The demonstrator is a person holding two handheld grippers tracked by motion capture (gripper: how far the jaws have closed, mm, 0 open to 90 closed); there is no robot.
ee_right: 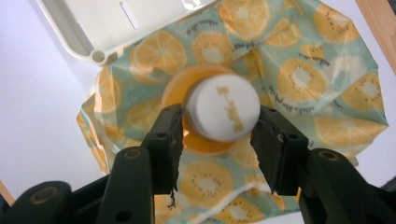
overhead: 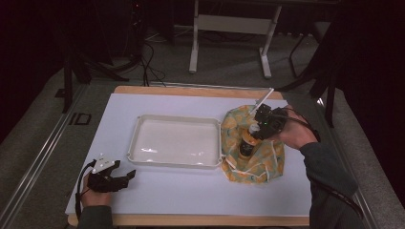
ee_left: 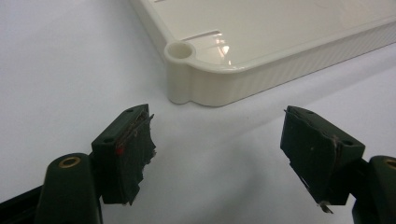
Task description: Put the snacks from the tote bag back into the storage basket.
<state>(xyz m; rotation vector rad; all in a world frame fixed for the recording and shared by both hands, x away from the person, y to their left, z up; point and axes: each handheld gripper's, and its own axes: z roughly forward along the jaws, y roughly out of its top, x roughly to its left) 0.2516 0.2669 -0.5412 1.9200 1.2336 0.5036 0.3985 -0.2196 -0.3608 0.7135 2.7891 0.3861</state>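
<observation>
Worktop (overhead: 191,195) white-surfaced. Tray (overhead: 174,141) at centre. Orange-print cloth (overhead: 267,162) touches the tray's right side. Bottle (overhead: 248,143), orange with white cap, stands upright on the cloth. Right claw (ee_right: 215,130) straddles the cap from above, jaws spread, pads beside the cap without pressing. Left claw (ee_left: 217,140) spread, holding nothing, at near left just off the tray's corner.
</observation>
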